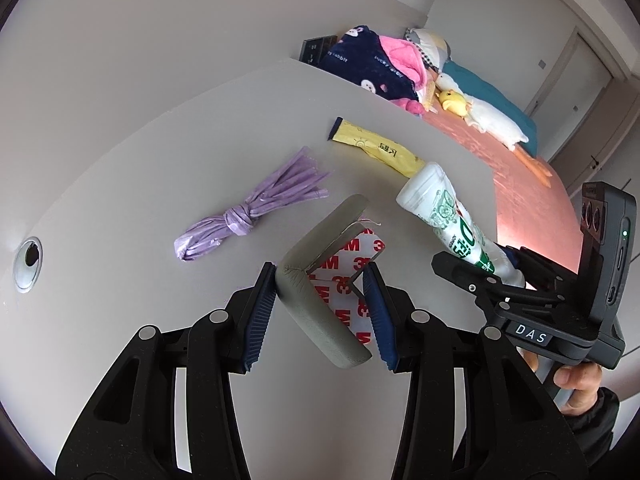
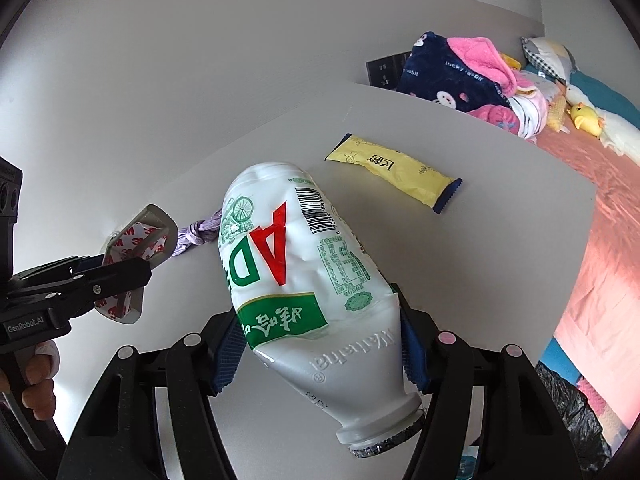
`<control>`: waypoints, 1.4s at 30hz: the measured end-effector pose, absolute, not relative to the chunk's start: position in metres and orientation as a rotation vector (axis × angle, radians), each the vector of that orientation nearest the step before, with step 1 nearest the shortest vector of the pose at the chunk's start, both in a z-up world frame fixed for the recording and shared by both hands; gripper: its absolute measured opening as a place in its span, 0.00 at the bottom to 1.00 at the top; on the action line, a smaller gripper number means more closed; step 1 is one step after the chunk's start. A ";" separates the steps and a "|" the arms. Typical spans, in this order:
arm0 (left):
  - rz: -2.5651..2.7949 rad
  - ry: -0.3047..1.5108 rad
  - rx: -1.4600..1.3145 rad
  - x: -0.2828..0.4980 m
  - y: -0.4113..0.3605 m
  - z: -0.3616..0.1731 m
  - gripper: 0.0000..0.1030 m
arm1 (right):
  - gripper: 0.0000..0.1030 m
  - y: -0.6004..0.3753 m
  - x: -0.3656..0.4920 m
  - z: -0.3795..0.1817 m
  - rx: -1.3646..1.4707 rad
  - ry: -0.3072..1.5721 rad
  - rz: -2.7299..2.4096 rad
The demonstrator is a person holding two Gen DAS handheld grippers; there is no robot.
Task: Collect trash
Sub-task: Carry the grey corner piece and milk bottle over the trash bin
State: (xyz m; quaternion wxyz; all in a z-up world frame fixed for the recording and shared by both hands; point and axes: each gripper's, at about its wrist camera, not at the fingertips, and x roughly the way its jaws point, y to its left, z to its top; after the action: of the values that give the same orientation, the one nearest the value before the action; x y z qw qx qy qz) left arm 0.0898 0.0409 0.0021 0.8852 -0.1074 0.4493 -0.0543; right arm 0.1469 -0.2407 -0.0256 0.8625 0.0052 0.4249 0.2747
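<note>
My left gripper (image 1: pixel 320 308) is shut on a grey L-shaped foam corner guard (image 1: pixel 316 292) with red-printed 3M backing paper, held above the white table (image 1: pixel 140 184); it also shows in the right wrist view (image 2: pixel 140 256). My right gripper (image 2: pixel 320 340) is shut on a white plastic drink bottle (image 2: pixel 304 280) with green and red print, base pointing away; it also shows in the left wrist view (image 1: pixel 452 224). A knotted purple plastic bag (image 1: pixel 248 208) and a yellow snack wrapper (image 1: pixel 376 150) lie on the table beyond both grippers.
A cable hole (image 1: pixel 28 260) sits in the table at the left. Beyond the table's right edge is a bed with a pink sheet (image 1: pixel 520 184), piled blankets (image 1: pixel 372 68) and plush toys. A black bin bag (image 2: pixel 568 412) sits low at the right.
</note>
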 end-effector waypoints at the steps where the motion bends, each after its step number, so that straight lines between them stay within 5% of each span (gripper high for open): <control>1: -0.119 0.931 -0.220 0.087 0.038 0.003 0.43 | 0.64 -0.245 0.143 -0.023 0.020 0.884 0.570; 42: -0.400 0.905 -0.043 0.001 -0.112 0.016 0.43 | 0.64 -0.393 0.012 0.005 0.226 0.743 0.334</control>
State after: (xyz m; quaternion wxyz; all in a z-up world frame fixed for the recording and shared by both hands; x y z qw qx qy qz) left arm 0.0015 -0.1124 0.0155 0.8800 -0.0206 0.4340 -0.1919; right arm 0.0116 -0.3928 0.0052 0.9120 0.1099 0.3605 0.1621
